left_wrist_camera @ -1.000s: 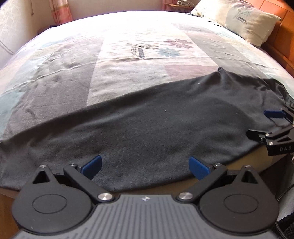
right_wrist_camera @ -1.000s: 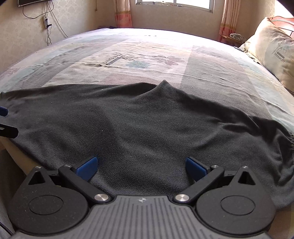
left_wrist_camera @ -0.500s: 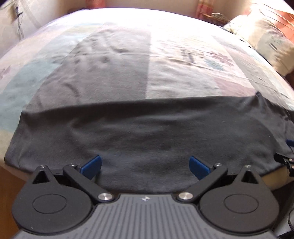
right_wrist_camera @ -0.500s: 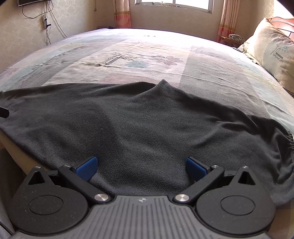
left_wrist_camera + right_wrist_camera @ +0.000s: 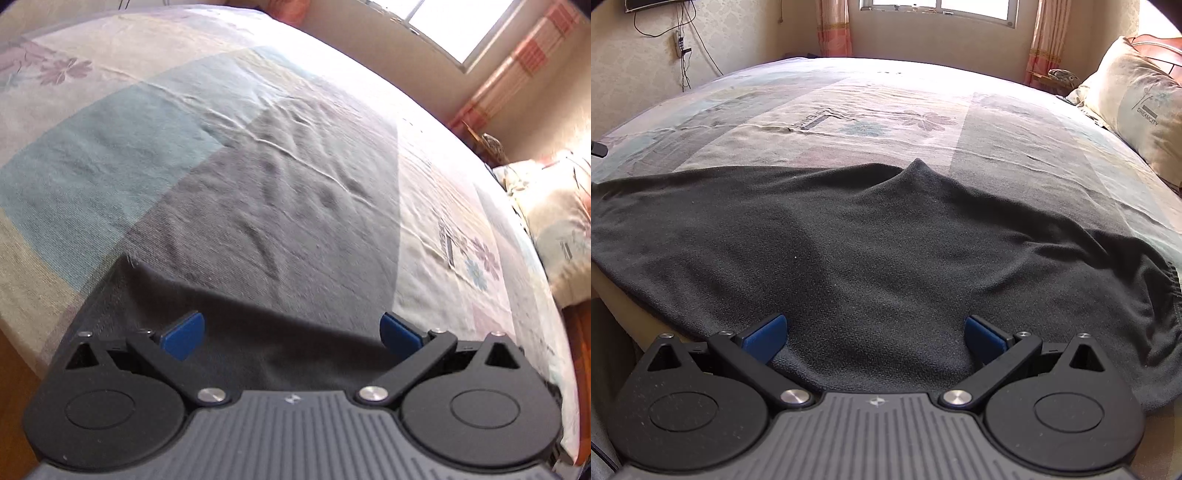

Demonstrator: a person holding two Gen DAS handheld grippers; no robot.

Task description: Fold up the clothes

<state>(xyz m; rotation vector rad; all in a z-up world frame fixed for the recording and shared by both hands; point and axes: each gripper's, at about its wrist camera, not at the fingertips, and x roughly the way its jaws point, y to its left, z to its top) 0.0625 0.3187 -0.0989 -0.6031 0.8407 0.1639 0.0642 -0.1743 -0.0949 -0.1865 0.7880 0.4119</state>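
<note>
Fleece (image 5: pixel 871 251) looks soft and floppy on the bed (image 5: pixel 886 110); we'd pinch its near hem, both tongs (image 5: pixel 291 334) (image 5: pixel 874 334) wide, empty.

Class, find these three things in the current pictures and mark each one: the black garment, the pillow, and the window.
black garment (image 5: pixel 871 251), right wrist view, middle of its spread fabric.
pillow (image 5: pixel 1141 110), right wrist view, on its printed front face.
window (image 5: pixel 938 4), right wrist view, on the lower pane.
</note>
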